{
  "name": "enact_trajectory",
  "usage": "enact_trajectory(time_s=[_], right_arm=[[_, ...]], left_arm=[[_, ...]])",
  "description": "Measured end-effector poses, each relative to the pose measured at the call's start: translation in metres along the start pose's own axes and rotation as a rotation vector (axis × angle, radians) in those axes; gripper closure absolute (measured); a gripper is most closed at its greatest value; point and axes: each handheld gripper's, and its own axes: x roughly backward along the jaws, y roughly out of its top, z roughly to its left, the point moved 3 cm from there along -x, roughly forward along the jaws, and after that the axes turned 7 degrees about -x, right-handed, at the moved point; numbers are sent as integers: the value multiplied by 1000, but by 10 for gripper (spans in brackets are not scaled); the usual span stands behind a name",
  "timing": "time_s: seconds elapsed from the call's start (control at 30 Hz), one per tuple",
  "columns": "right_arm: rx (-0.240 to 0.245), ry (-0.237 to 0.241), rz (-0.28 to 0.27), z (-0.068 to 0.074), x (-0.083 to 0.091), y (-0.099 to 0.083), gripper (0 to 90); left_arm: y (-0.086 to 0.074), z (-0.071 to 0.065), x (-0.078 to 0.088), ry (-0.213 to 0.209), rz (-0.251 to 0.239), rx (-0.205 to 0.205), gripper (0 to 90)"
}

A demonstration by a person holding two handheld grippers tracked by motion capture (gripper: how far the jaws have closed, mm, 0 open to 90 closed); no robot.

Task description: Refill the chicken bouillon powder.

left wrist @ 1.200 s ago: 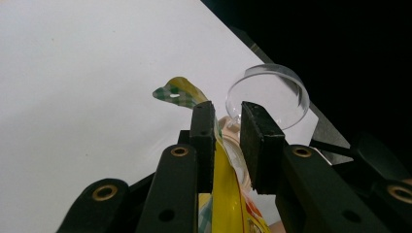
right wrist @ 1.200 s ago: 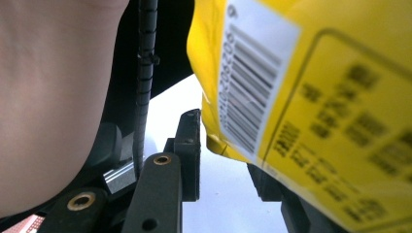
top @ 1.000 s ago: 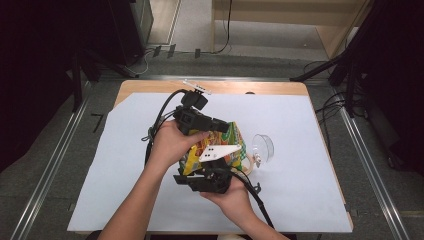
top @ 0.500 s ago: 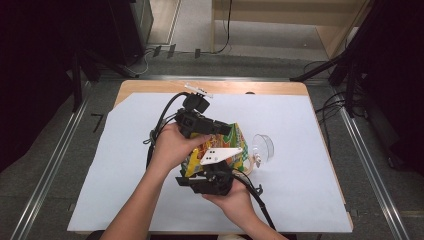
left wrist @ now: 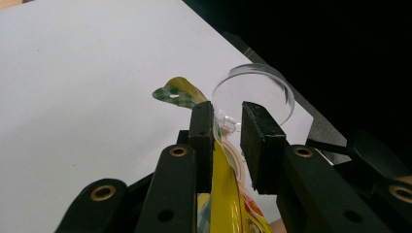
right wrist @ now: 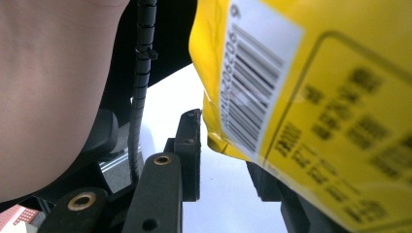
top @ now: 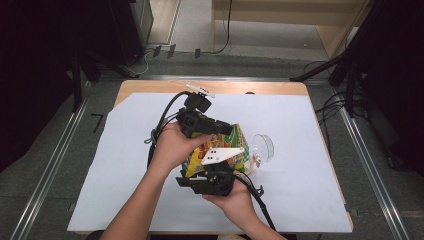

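Note:
A yellow and green snack bag (top: 235,140) hangs above the white sheet between my two grippers. My left gripper (top: 231,131) reaches in from the left. In the left gripper view its jaws (left wrist: 226,121) are closed on the bag's top edge (left wrist: 221,194), and the green checked corner (left wrist: 177,94) curls out past the tips. My right gripper (top: 220,167) sits below the bag under its grey plate. In the right gripper view the bag's barcode side (right wrist: 291,97) hangs over the right jaw, and bare sheet shows between the jaws (right wrist: 226,145). A clear glass bowl (top: 262,147) stands just right of the bag.
A white sheet (top: 310,190) covers most of the wooden table (top: 150,87). Both forearms come in from the bottom edge, and black cables trail from each gripper. Dark floor and metal rails surround the table.

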Motion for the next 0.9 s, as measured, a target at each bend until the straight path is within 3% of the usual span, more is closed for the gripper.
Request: enact_trajectory(time_s=[0.9], right_arm=[[9,-7,-10,0,-1,-2,705]], left_arm=[[0,-2,0,1,9,-6,752]])
